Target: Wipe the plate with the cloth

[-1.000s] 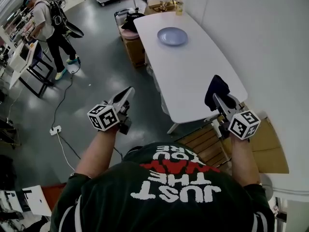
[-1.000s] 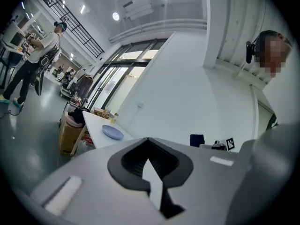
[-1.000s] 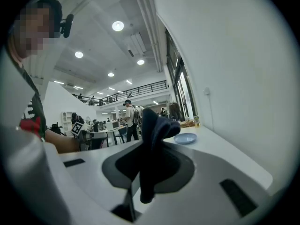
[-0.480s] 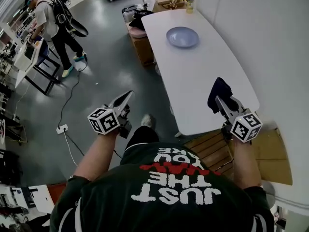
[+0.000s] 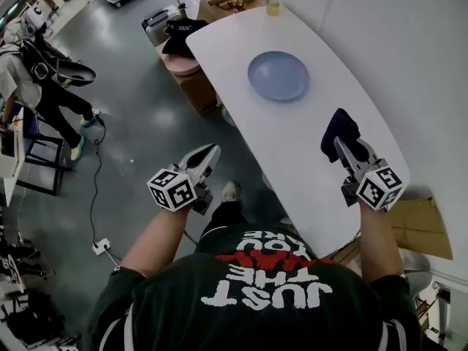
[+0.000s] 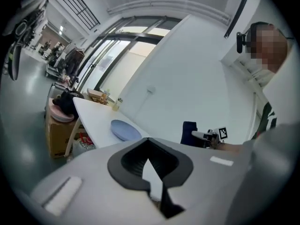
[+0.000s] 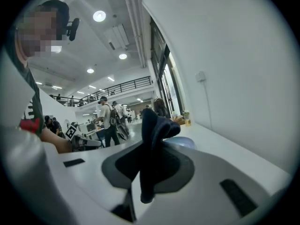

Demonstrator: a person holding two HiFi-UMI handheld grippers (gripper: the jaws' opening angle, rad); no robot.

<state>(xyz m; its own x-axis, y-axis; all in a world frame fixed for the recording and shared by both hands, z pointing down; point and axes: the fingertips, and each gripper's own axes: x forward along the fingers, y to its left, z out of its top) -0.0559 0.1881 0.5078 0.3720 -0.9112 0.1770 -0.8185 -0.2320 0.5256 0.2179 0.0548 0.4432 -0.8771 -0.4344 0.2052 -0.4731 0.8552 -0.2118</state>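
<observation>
We step closer to bench (image 5: 307, 167): it fills more of head view than second ago. Plate (image 5: 278, 75) now nearer, still bare, at 11 o'clock from cloth (image 5: 340, 129). Dark cloth now over bench, short of plate, pinched in right tool (image 5: 342, 145). Left tool (image 5: 210, 152) clamped empty, off bench edge at 9 o'clock from cloth. We judge approach nearly done, wiping not begun.

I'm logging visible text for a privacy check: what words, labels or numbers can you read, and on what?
"JUST THE WAY YOU": on the person's T-shirt, upside down; last word partly hidden.
White print on the black item beyond the table: too small to read.
</observation>
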